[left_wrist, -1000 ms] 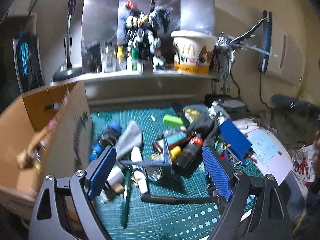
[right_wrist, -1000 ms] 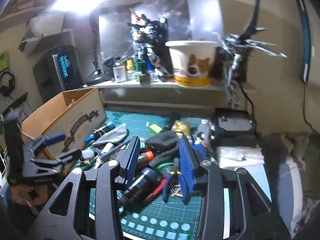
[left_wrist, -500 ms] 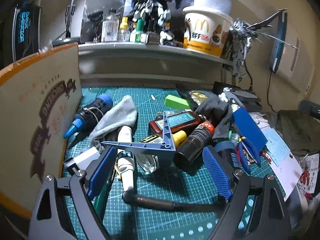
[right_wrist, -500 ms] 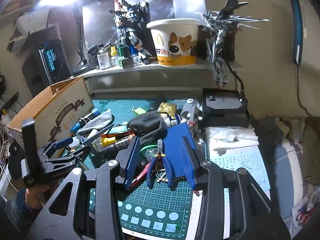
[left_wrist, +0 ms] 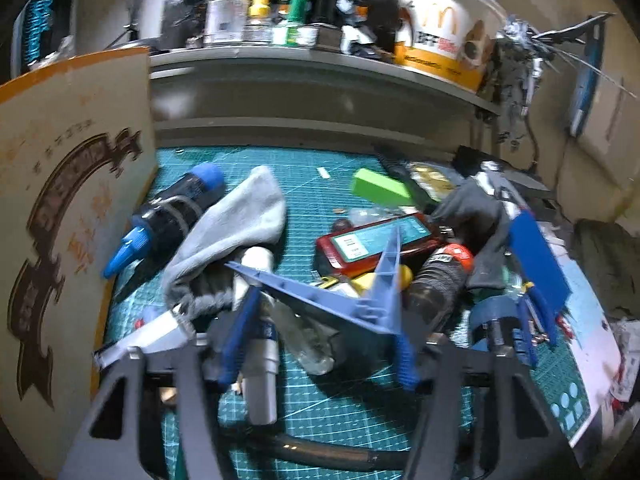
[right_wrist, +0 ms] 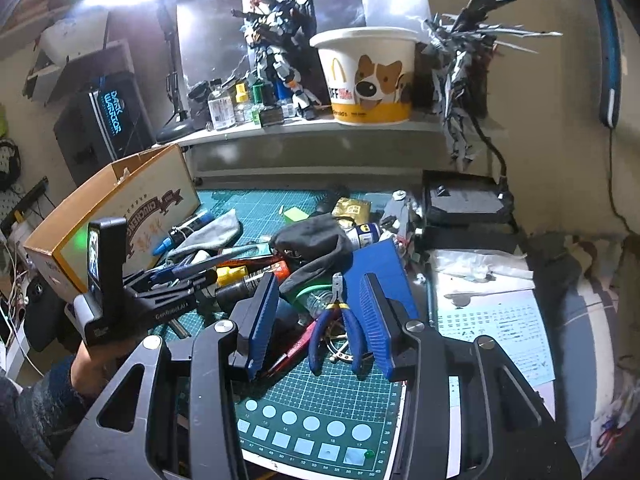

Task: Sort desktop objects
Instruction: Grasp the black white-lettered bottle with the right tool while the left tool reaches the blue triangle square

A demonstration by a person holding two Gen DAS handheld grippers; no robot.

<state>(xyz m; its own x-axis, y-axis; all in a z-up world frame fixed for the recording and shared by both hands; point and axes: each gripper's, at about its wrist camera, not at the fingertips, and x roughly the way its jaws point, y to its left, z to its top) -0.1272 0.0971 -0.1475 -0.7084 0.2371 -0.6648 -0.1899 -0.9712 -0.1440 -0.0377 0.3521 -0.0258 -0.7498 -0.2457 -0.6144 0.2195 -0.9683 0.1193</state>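
Observation:
A blue plastic angle piece lies on top of the clutter on the green cutting mat. My left gripper has come down around it. Its jaws are closing, and both pads meet the piece's ends. In the right wrist view the left gripper is held by a person's hand at the left. My right gripper hangs over blue-handled pliers. Its fingers stand partly apart, with the pliers between them untouched.
A cardboard box stands at the left. Around the angle piece lie a grey cloth, a blue-tipped black bottle, a red case, a red-capped dark bottle and a green block. A paper bucket stands on the back shelf.
My left gripper has sunk forward onto the blue angle piece and its jaws have narrowed from wide open to the piece's ends. My right gripper has drifted over the pliers and sunk a little.

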